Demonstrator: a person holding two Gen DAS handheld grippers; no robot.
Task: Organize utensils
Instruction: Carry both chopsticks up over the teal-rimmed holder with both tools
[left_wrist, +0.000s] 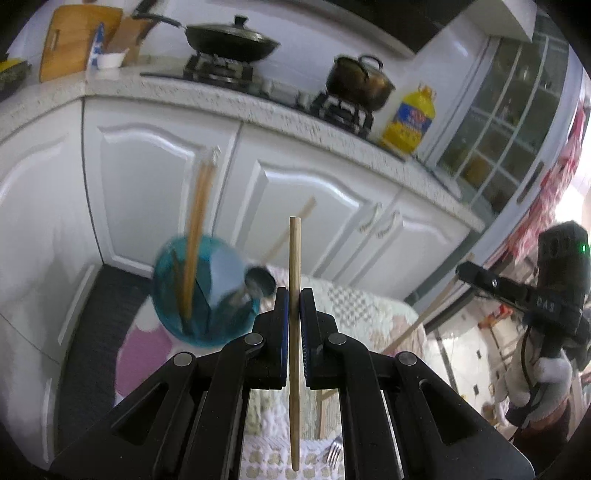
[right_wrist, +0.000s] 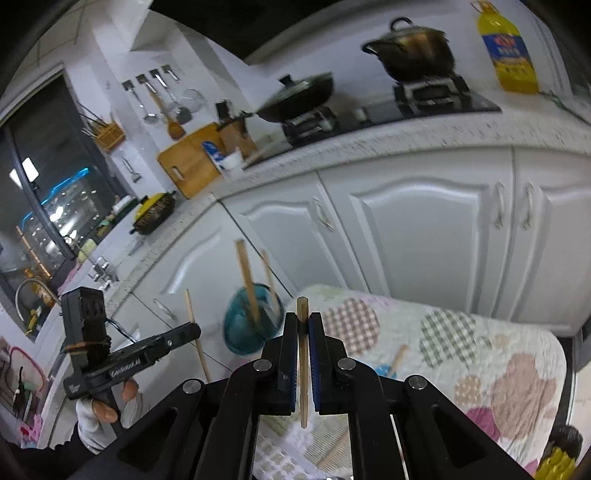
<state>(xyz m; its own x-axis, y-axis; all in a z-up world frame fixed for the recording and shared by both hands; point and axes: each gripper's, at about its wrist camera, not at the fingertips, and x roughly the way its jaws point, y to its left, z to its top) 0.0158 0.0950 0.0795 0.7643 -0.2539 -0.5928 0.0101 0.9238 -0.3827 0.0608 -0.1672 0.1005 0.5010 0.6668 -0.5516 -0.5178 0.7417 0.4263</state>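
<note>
A: What is the left tool (left_wrist: 294, 299) doing?

B: Its jaws are pressed together on one chopstick (left_wrist: 294, 332). The stick stands upright between the blue pads, its top well above the fingertips and its lower end hanging below the jaws.

A: And the right tool (right_wrist: 303, 323)?

B: The same. It is pinching a second chopstick (right_wrist: 303, 354), also upright, with a short end above the pads and the rest hanging under them. From the left camera the right tool (left_wrist: 491, 284) shows from the side, held by a gloved hand (left_wrist: 535, 384), its stick slanting down below it.

A: Where do the other utensils sit?

B: Take the teal cup (left_wrist: 207, 295) as the mark. It stands on the quilted cloth (left_wrist: 369, 306) covering the desk, ahead of both tools. Inside it are a pair of chopsticks (left_wrist: 195, 236) leaning up out of the rim, and something metal, perhaps a spoon; the blur makes it hard to tell. The held sticks are both outside the cup, nearer the cameras than it is.

A: Anything lying loose?

B: A fork (left_wrist: 334, 454) lies on the cloth, nearer than the cup, under the left tool. In the right view another stick (right_wrist: 399, 356) lies on the cloth to the right of the cup, beside a small blue thing.

A: Behind the cup?

B: White cupboard doors (right_wrist: 424, 229), and above them a counter with a wok (left_wrist: 229, 38), a pot (left_wrist: 358, 83) and a yellow oil bottle (left_wrist: 408, 122).
</note>
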